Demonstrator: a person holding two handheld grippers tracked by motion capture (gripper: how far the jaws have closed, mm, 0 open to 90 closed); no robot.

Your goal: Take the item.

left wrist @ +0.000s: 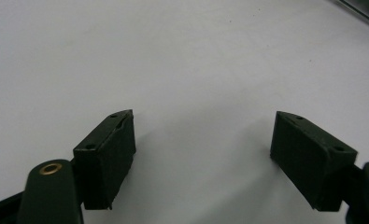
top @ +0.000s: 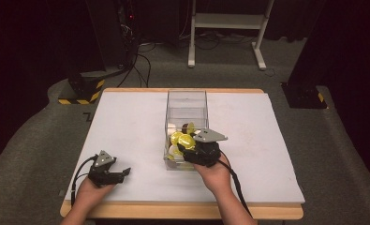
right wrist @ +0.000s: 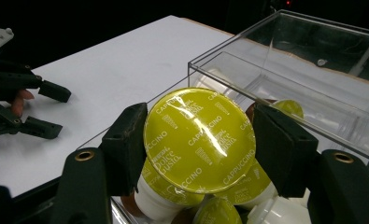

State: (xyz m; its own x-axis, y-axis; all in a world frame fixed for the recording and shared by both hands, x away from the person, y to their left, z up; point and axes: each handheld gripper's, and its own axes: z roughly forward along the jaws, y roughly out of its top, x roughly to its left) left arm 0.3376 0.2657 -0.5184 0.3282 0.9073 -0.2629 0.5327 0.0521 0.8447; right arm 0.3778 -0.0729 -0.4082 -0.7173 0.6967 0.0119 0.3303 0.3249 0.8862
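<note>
Capsule (right wrist: 199,140) clamped in right gripper (right wrist: 201,144) — frame centre, over the box (right wrist: 285,60).
Left gripper (left wrist: 203,140) — jaws wide, nothing between, lower left.

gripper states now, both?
Left gripper: open, empty, over the table.
Right gripper: shut on a yellow-lidded capsule above the clear box.

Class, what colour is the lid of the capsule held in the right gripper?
Yellow-green lid, seen best in the right gripper view.
</note>
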